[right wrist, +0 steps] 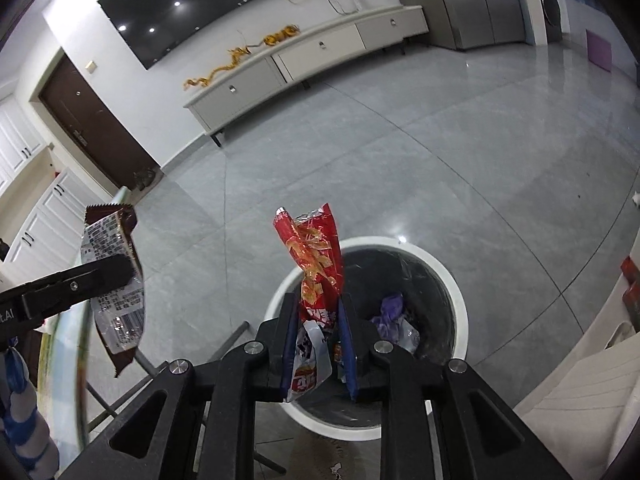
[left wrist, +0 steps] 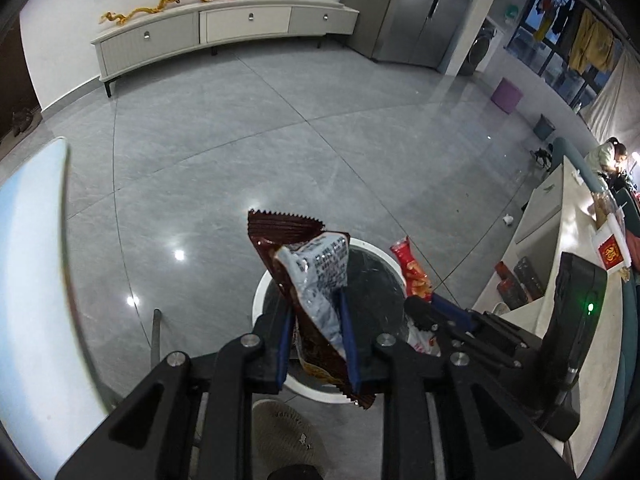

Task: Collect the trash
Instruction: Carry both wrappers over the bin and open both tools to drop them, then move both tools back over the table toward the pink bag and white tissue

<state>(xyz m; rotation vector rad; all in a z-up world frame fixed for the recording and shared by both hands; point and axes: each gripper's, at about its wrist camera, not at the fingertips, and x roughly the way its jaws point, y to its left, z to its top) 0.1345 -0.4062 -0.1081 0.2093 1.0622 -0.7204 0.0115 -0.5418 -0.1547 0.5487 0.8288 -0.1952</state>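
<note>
Gripping a brown wrapper (left wrist: 316, 280), the left tongs (left wrist: 316, 344) hang over the white bin (left wrist: 260, 292); the right tongs (right wrist: 318, 344), beside them, pinch a red wrapper (right wrist: 316, 256) above it.

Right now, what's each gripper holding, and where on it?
Left gripper pinches the brown wrapper across its lower half. Right gripper pinches the red snack bag across its lower part. Both hang above the white bin.

Each black claw (left wrist: 316, 344) (right wrist: 318, 346) has 2 blue-padded fingers (left wrist: 347, 340) and silver screws.
</note>
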